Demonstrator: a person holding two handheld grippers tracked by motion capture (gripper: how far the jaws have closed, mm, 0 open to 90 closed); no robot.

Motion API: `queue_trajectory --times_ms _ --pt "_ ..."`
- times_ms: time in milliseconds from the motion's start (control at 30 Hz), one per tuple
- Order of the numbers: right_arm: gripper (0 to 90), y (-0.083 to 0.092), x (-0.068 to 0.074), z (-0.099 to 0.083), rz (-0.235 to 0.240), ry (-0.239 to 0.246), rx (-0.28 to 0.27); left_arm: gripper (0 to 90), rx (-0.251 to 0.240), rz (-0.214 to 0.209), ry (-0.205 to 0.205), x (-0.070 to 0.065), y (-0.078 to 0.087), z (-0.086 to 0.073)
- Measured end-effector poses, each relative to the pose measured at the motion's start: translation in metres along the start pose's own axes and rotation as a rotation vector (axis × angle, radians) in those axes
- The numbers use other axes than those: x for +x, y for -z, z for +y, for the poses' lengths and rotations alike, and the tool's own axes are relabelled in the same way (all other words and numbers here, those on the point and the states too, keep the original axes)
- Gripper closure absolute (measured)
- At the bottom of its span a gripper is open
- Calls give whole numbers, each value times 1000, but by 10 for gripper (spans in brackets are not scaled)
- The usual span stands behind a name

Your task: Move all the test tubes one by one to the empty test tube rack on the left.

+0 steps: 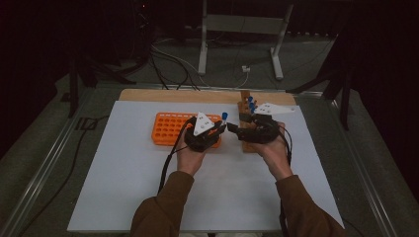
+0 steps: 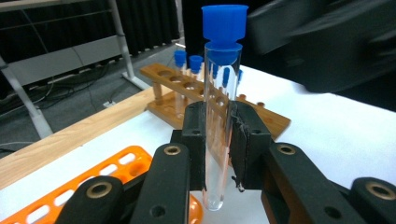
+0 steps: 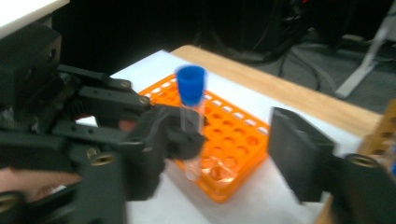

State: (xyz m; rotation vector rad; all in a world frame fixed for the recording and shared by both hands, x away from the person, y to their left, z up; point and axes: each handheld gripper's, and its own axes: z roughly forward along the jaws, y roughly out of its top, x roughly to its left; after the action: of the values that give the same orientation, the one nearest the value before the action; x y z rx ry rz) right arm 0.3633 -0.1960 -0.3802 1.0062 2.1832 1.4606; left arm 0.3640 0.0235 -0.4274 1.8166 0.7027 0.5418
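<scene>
2 racks stand on the white worktop [image 1: 123, 173] in a dark room. The left tongs [image 2: 218, 140] pinch the blue-capped tube [image 2: 219, 116] upright; the right tongs [image 1: 231, 127], spread, are just beside it.

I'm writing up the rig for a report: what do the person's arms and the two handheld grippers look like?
Both forearms wear brown sleeves. The left gripper and right gripper are black, each topped by a pale grey three-cornered plate with small dots. Their linkage arms carry brass-coloured pivot bushings, and the fingers are blocky black pads. A black cable trails from each.
</scene>
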Motion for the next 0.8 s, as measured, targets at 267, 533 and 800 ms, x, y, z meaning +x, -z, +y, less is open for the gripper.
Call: queue_trajectory --times_ms 267,533,800 --pt "150 21 -7 -19 -50 9 -30 784 -11 28 33 10 -5 -4" --pt "15 41 -12 -51 -80 5 -36 784 -4 51 69 13 -15 -11" --pt "0 58 -15 -71 -117 13 -42 784 25 67 85 13 -27 -24"
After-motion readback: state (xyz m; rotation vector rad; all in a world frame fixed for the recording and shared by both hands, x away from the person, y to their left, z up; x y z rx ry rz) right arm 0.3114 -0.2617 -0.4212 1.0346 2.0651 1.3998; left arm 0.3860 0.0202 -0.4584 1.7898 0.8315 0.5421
